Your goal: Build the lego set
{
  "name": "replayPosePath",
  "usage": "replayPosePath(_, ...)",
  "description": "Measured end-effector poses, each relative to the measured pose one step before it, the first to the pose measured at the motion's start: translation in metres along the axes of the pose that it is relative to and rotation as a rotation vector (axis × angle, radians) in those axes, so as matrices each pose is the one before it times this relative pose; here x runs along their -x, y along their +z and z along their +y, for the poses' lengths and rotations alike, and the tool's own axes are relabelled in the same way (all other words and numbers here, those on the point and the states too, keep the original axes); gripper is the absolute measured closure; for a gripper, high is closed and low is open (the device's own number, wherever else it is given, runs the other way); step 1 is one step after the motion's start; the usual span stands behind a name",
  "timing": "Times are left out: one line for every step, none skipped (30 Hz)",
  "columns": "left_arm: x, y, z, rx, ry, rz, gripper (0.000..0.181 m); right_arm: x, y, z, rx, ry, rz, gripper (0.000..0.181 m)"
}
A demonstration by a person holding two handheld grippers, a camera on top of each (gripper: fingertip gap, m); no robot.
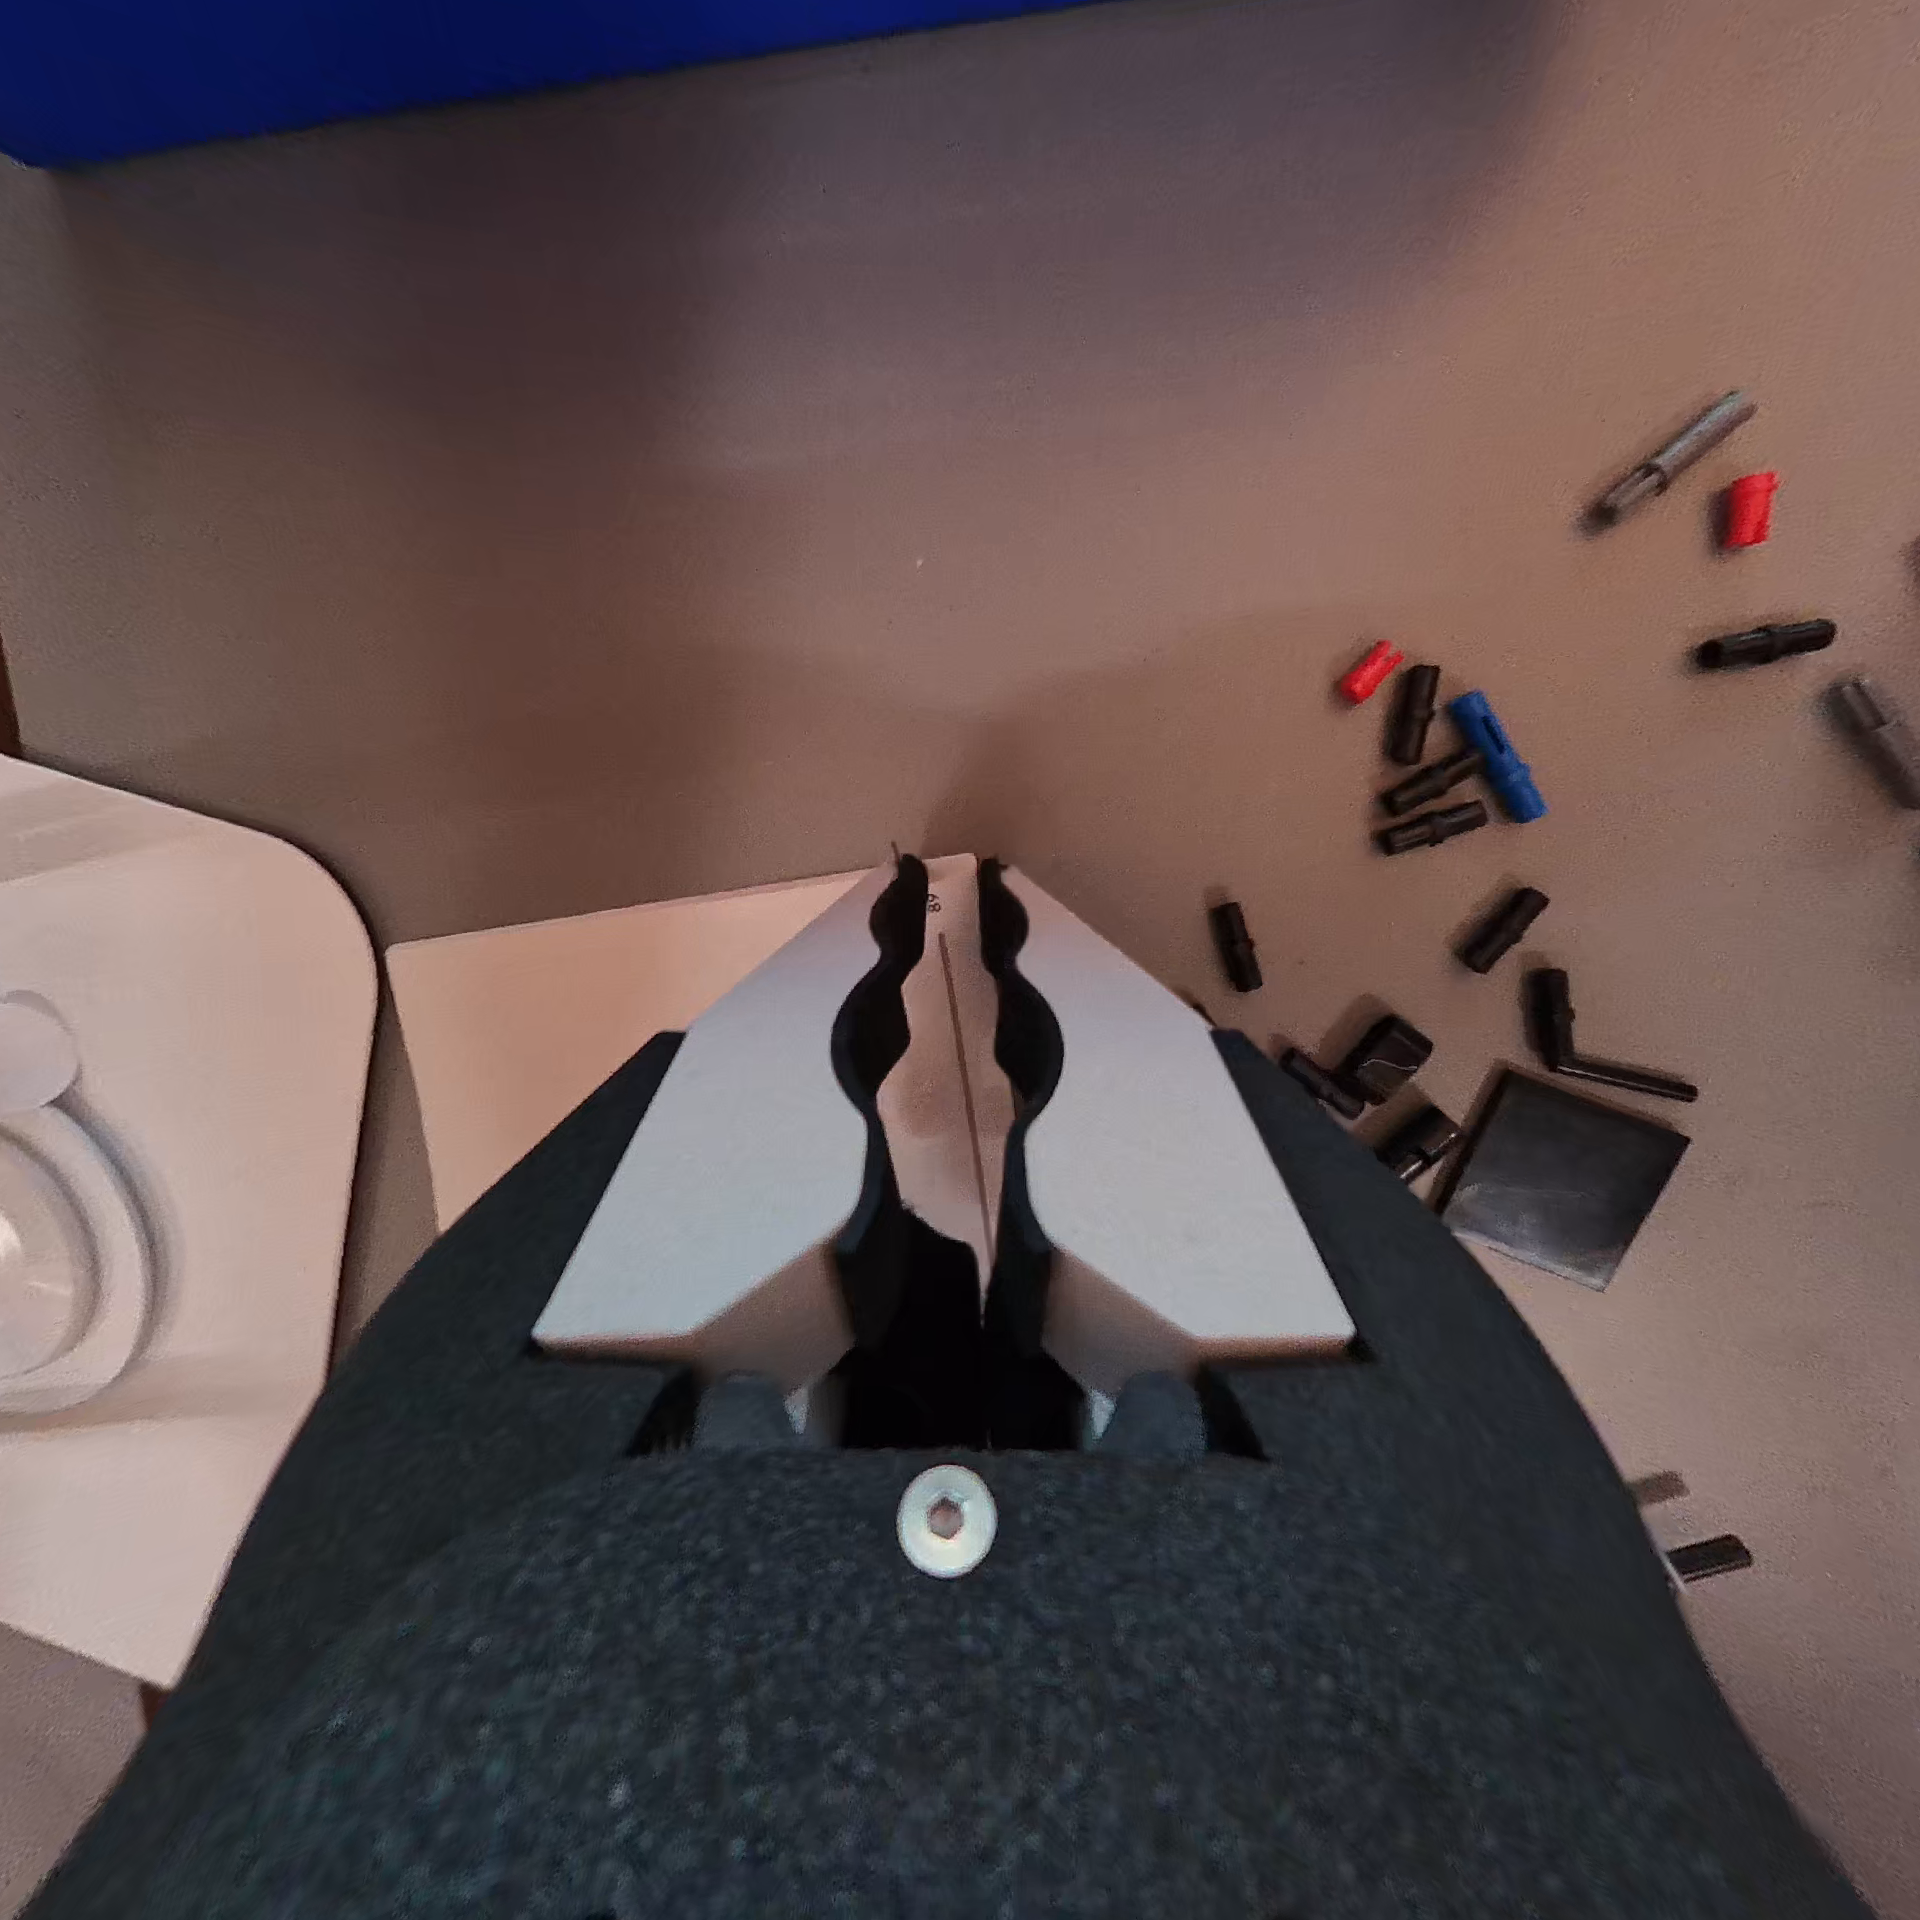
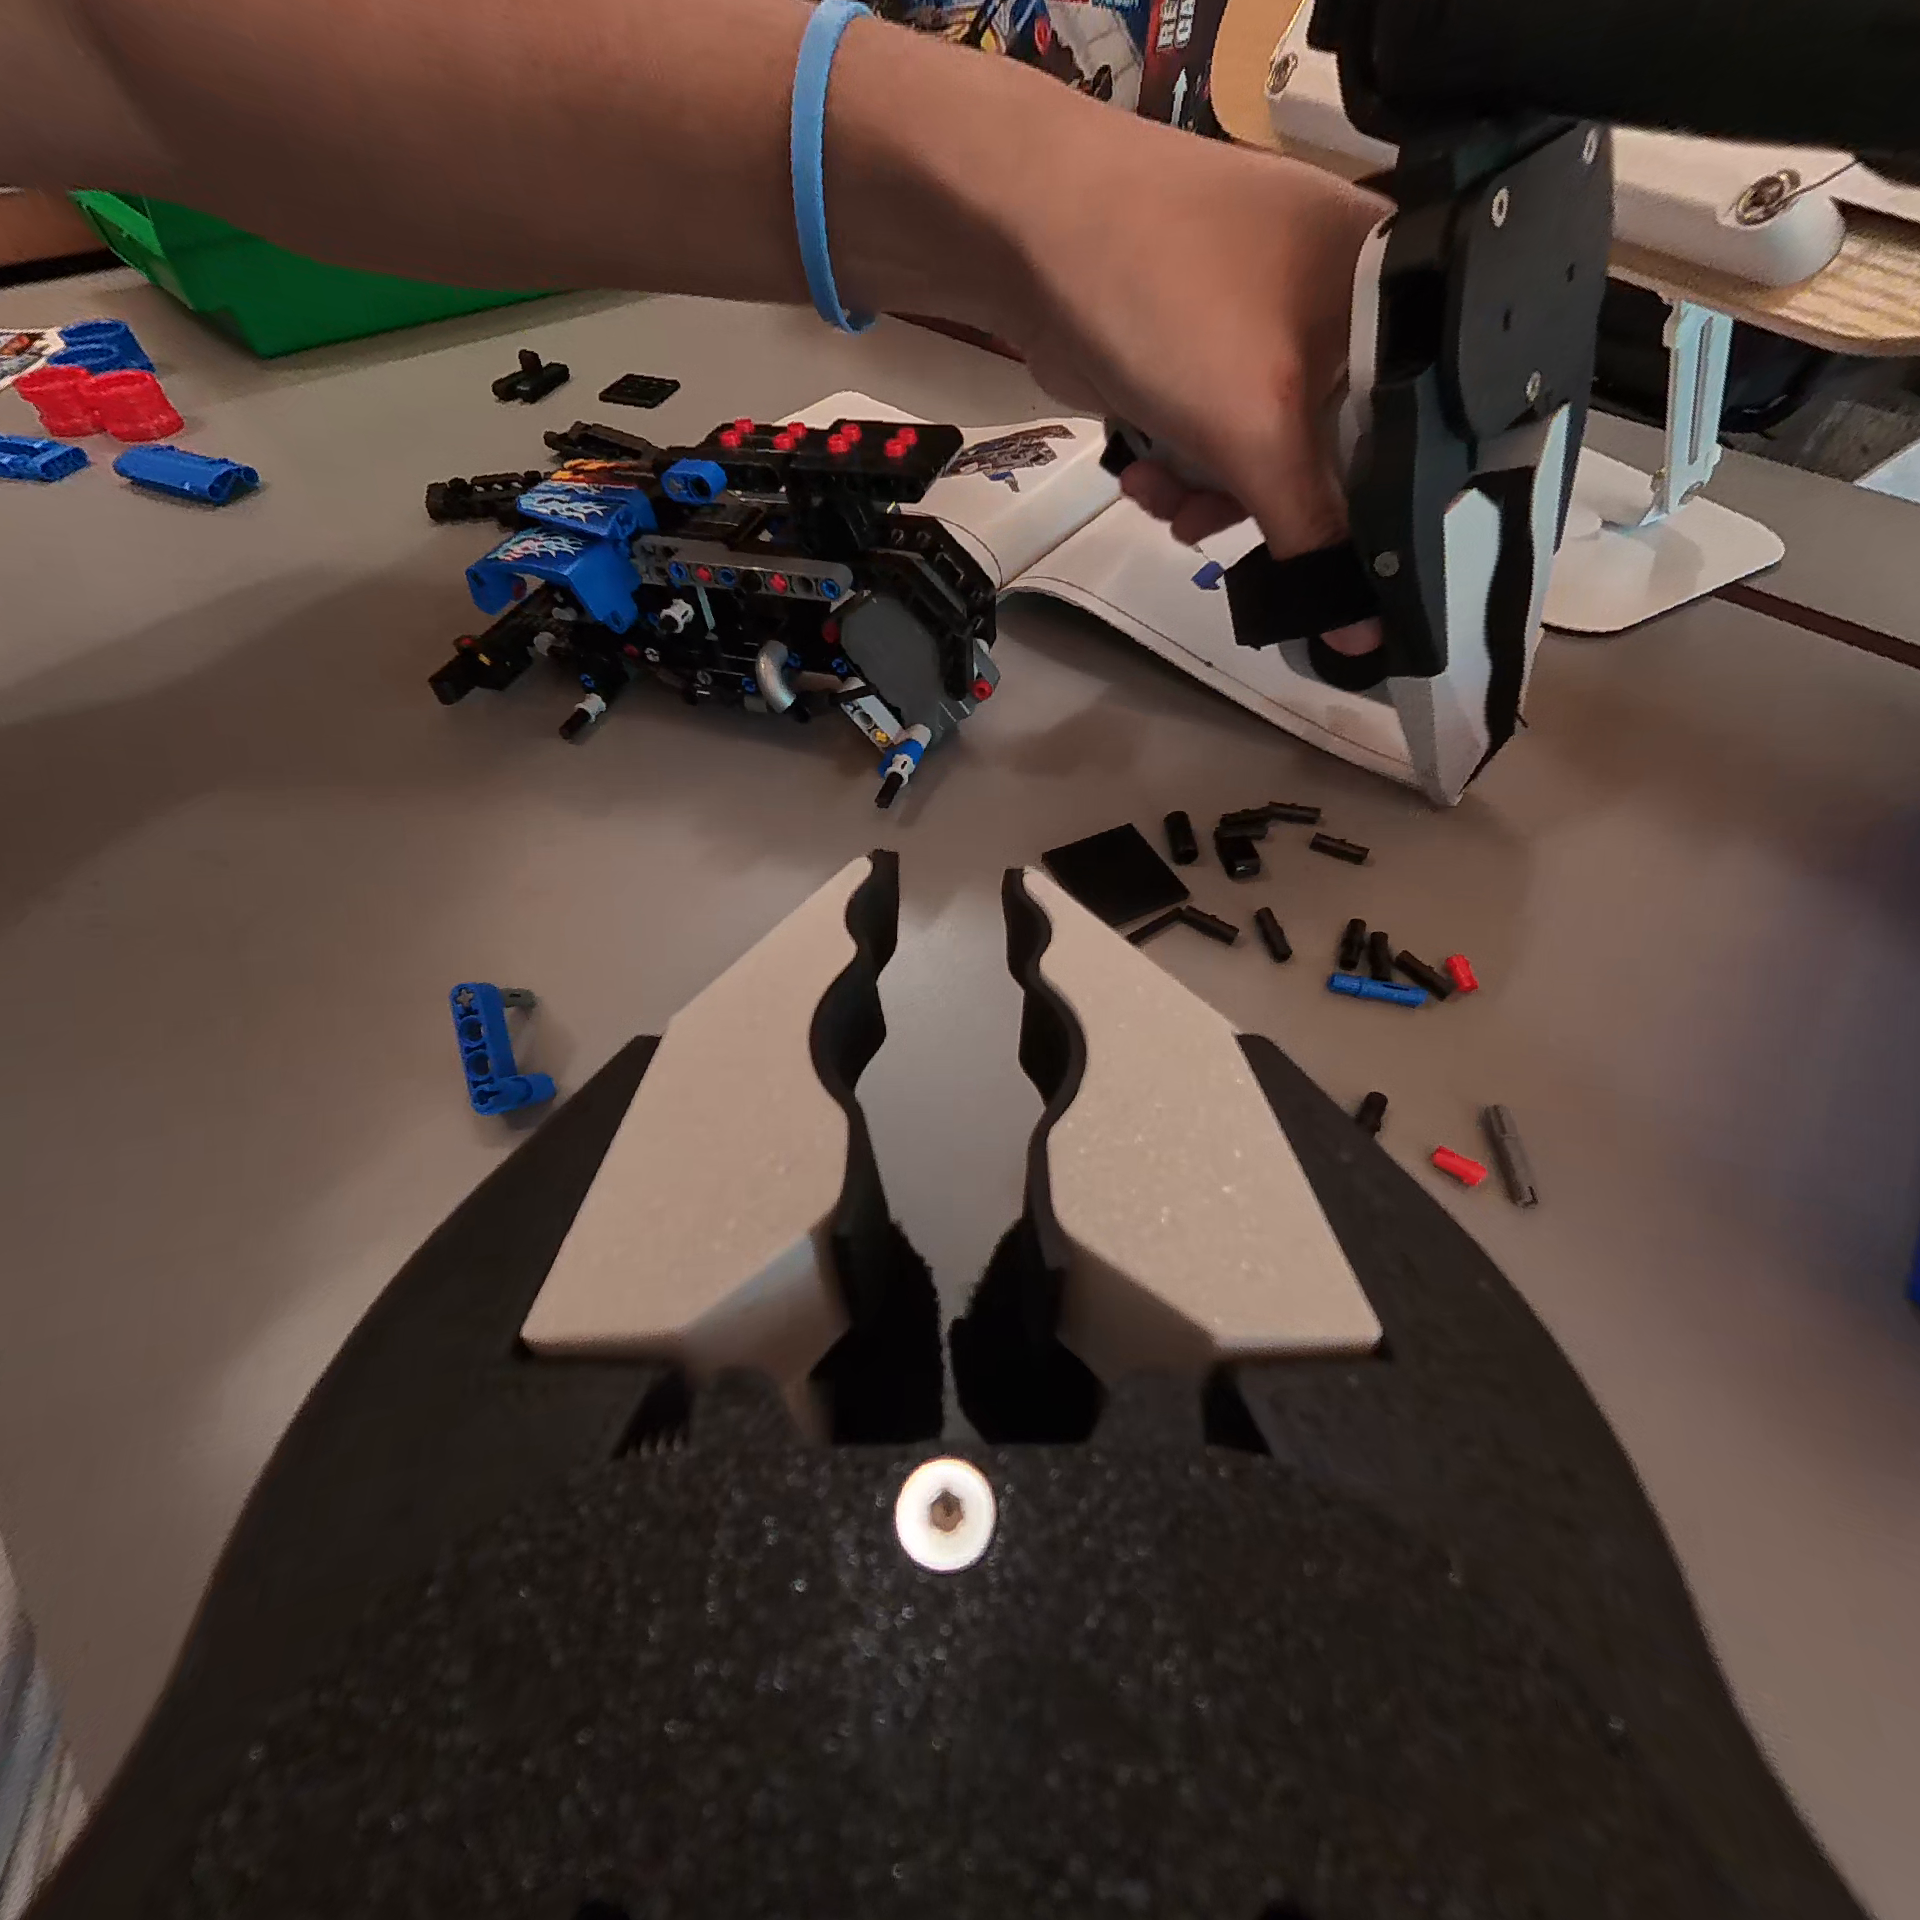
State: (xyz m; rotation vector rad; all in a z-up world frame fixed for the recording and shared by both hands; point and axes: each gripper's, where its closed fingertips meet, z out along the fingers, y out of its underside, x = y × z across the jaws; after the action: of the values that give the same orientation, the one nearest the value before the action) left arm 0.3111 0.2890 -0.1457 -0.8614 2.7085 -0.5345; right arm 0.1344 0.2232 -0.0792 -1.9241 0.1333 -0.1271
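A partly built black and blue lego vehicle point(image 2: 727, 582) lies on the grey table point(image 2: 260, 831). An open instruction booklet point(image 2: 1122, 582) lies to its right. My left gripper point(image 1: 948, 873) points down at the booklet's near corner, its fingers closed on a thin page point(image 1: 961, 1039) seen edge-on between them. It also shows in the right wrist view point(image 2: 1455, 758), held by a hand. My right gripper point(image 2: 948, 873) is open and empty, low over the table in front of the vehicle. Loose black, red and blue pins point(image 2: 1382, 966) lie to its right.
A black square tile point(image 2: 1117, 873) lies by the pins. A blue frame piece point(image 2: 494, 1049) lies to the left. Red and blue parts point(image 2: 99, 400) and a green box point(image 2: 260, 281) lie at the far left. A forearm point(image 2: 623, 156) spans the back. A white stand base point(image 2: 1662, 540) sits behind the booklet. One gripper's finger ends stand about 20 cm off the other's.
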Motion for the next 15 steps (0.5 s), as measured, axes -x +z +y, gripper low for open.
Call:
replayPosePath(0.00066, -0.00065, 0.00007, 0.0008, 0.0046, -0.0052, 0.175, 0.00062, 0.00038, 0.00050, 0.0029, -0.0022, -0.0013, 0.162)
replayPosePath(-0.00059, -0.00148, -0.00107, -0.0088, -0.0007, 0.0030, 0.177, 0.00058, 0.00016, 0.00042, 0.0034, -0.0034, -0.0011, 0.162)
replayPosePath(0.00003, -0.00154, -0.00022, -0.0034, -0.0013, -0.0005, 0.180, 0.00054, 0.00014, 0.00008, 0.0023, -0.0051, -0.0003, 0.162)
replayPosePath(0.00049, -0.00183, -0.00003, -0.0023, 0.0030, -0.0052, 0.181, -0.00025, 0.00017, -0.00007, 0.0021, -0.0056, 0.0029, 0.162)
replayPosePath(0.00044, -0.00218, -0.00016, -0.0039, 0.0059, -0.0069, 0.181, -0.00136, 0.00017, 0.00007, 0.0041, -0.0047, 0.0072, 0.163)
replayPosePath(0.00082, -0.00258, -0.00034, -0.0054, 0.0057, -0.0105, 0.181, -0.00249, 0.00023, 0.00019, 0.0060, -0.0027, 0.0100, 0.163)
replayPosePath(0.00134, -0.00327, -0.00072, -0.0089, 0.0046, -0.0127, 0.181, -0.00368, 0.00044, 0.00014, 0.0085, 0.0008, 0.0114, 0.164)
replayPosePath(0.00121, -0.00347, -0.00037, -0.0076, 0.0059, -0.0105, 0.181, -0.00462, 0.00058, 0.00012, 0.0120, 0.0045, 0.0105, 0.164)
replayPosePath(0.00212, -0.00357, -0.00050, -0.0096, 0.0033, -0.0146, 0.181, -0.00596, 0.00126, -0.00003, 0.0185, 0.0064, 0.0092, 0.164)
replayPosePath(0.00234, -0.00366, -0.00073, -0.0125, -0.0025, -0.0130, 0.181, -0.00840, 0.00214, -0.00092, 0.0188, 0.0093, 0.0153, 0.163)
replayPosePath(0.00125, -0.00338, -0.00046, -0.0110, -0.0059, -0.0039, 0.181, -0.00954, 0.00365, -0.00132, 0.0237, 0.0130, 0.0122, 0.161)
replayPosePath(0.00205, -0.00338, -0.00069, -0.0126, -0.0072, -0.0084, 0.181, -0.00961, 0.00568, -0.00021, 0.0407, 0.0148, 0.0052, 0.156)
replayPosePath(0.00234, -0.00362, -0.00101, -0.0146, -0.0071, -0.0104, 0.181, -0.01029, 0.00739, -0.00005, 0.0509, 0.0128, 0.0031, 0.152)
replayPosePath(0.00137, -0.00342, -0.00103, -0.0131, -0.0069, -0.0041, 0.181, -0.01253, 0.00846, -0.00282, 0.0371, 0.0136, 0.0146, 0.147)
replayPosePath(0.00133, -0.00341, -0.00110, -0.0146, -0.0102, -0.0039, 0.181, -0.01234, 0.00946, -0.00517, 0.0252, 0.0126, 0.0122, 0.143)
